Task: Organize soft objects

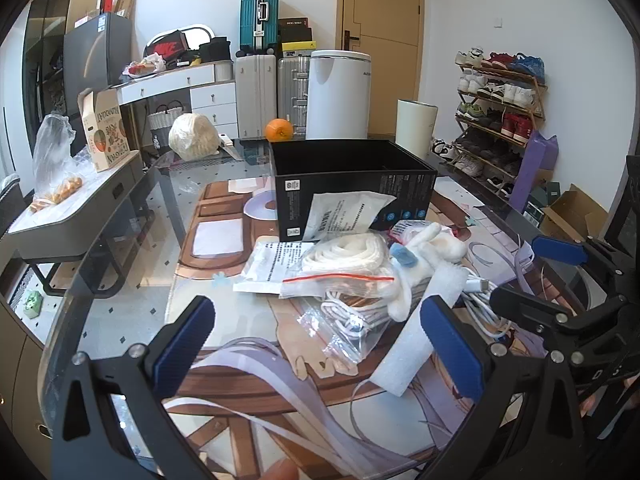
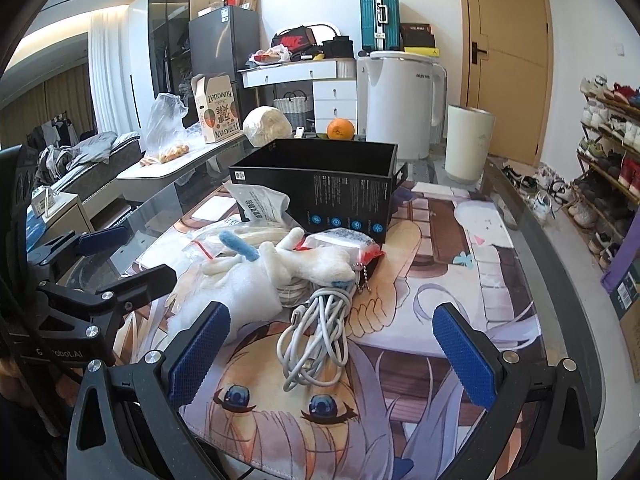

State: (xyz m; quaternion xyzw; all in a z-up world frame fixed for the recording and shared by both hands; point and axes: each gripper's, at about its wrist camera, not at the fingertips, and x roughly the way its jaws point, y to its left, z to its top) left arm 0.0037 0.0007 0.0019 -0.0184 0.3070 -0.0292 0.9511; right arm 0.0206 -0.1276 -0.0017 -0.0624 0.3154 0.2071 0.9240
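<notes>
Careful: both your left gripper point(image 1: 316, 344) and right gripper point(image 2: 330, 344) hang wide and empty. Ahead, the white plush toy point(image 2: 280, 266) lies tangled over the coiled white charging cable point(image 2: 316, 336), before the open black cardboard box point(image 2: 320, 184); grab low and you may drag the cable along.

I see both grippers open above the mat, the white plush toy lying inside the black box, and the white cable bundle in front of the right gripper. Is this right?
Not quite. The white plush toy is not inside the black box; it lies on the mat in front of it, on the pile of bags, as the right wrist view shows. The left gripper and right gripper are open, with the cable bundle before the right one.
</notes>
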